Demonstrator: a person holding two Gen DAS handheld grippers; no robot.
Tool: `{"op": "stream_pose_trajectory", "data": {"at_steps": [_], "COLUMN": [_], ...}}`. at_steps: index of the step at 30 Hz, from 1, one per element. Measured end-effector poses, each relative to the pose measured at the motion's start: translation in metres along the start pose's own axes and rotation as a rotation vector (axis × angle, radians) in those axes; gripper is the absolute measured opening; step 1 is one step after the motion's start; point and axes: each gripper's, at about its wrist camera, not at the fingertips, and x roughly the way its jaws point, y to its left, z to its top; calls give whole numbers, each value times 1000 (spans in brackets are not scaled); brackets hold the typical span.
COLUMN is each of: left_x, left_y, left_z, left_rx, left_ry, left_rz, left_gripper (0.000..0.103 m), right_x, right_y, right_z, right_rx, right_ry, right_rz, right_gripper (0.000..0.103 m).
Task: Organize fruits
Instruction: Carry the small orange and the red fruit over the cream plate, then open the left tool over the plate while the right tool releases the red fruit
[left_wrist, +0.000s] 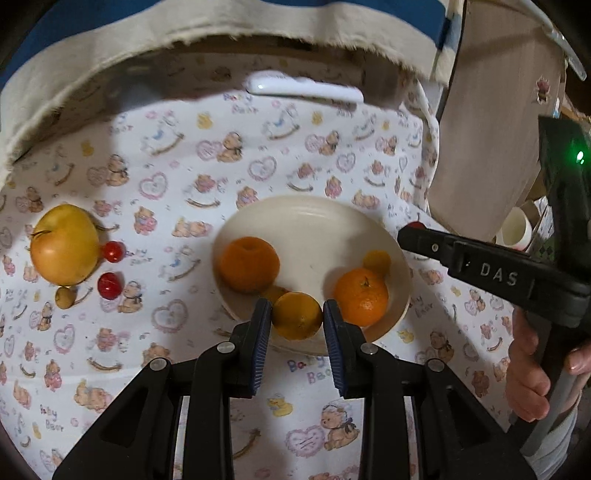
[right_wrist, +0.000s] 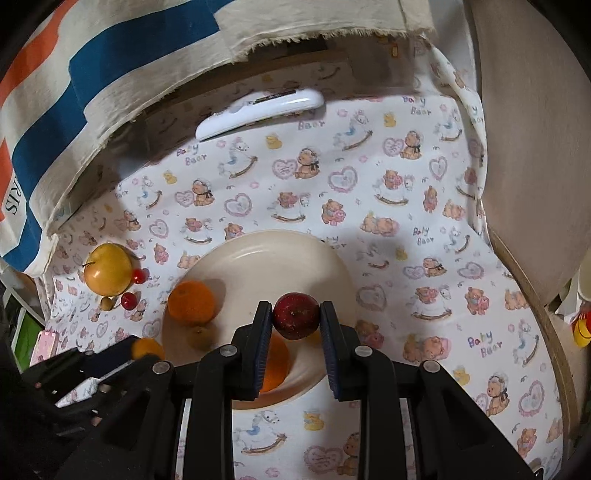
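Plate (left_wrist: 314, 218) held two oranges (left_wrist: 249, 264); left gripper (left_wrist: 297, 314) pinched yellow citrus (left_wrist: 295, 315), right gripper (right_wrist: 295, 315) pinched red apple (right_wrist: 295, 315), both over plate; yellow apple (left_wrist: 64, 243), cherries (left_wrist: 109, 285) remained on cloth

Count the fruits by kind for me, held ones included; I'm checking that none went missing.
Apples: 2, the yellow apple and the red apple in the right gripper
Citrus: 3, two oranges on the plate and the held citrus in the left gripper
Small red fruits: 2
Small yellow-brown fruits: 3
Total: 10
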Motion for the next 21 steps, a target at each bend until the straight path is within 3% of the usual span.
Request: {"op": "stream_pose_trajectory", "data": {"at_steps": [13, 17, 21], "left_x": [17, 12, 6], "left_y": [-7, -2, 5], "left_z": [-9, -9, -8], "left_rx": [48, 34, 24], "left_ry": [34, 14, 0], "left_rz": [53, 68, 73], "left_gripper": [28, 38, 41], "right_x": [14, 16, 18], "right_y": [-7, -8, -8], "right_z": [-5, -7, -7], "right_rx": [31, 34, 36], "right_ry": [72, 82, 94], "right_rz": [-26, -35, -42], "right_gripper": [27, 27, 27]}}
